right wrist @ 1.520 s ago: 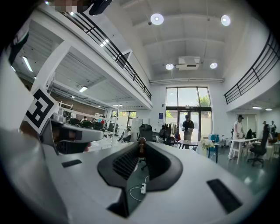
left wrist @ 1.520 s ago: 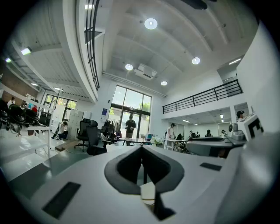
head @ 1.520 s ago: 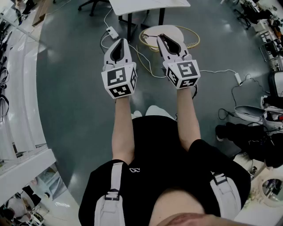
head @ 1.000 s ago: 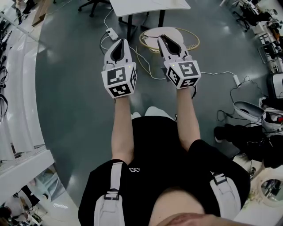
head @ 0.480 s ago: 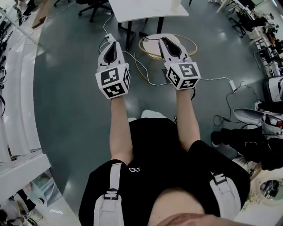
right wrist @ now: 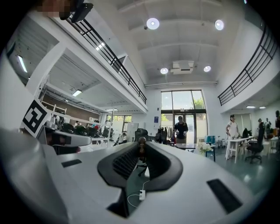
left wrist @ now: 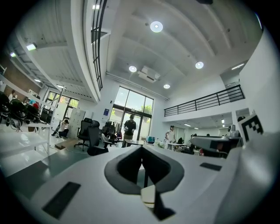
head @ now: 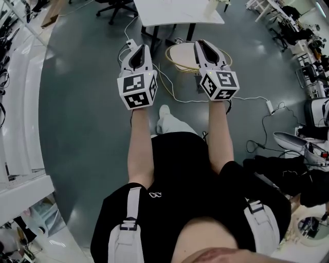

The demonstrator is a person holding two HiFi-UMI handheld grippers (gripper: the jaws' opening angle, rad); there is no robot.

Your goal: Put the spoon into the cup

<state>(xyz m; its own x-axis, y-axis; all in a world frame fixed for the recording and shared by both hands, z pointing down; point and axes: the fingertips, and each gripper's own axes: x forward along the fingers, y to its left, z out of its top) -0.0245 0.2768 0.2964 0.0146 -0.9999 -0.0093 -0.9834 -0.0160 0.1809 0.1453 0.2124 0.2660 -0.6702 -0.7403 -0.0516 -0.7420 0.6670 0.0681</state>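
Observation:
I can make out no spoon and no cup in any view. My left gripper [head: 141,47] is held out level over the grey floor, its jaws together with nothing between them. My right gripper [head: 200,42] is beside it, also level, jaws nearly touching and empty. In the left gripper view the left gripper [left wrist: 142,148] points across the hall towards distant desks. The right gripper [right wrist: 141,143] points the same way in the right gripper view. A white table [head: 177,11] stands just ahead of both; small things at its far edge are too small to tell.
A round white stool with a coiled cable [head: 198,55] sits under my right gripper, and a power strip [head: 129,43] with white cords lies on the floor. White shelving [head: 20,102] lines the left, and bags and clutter [head: 303,149] the right. People stand far off [right wrist: 180,127].
Both grippers have moved forward towards the white table and a little up. The person has stepped forward, with one leg and shoe now showing between the arms.

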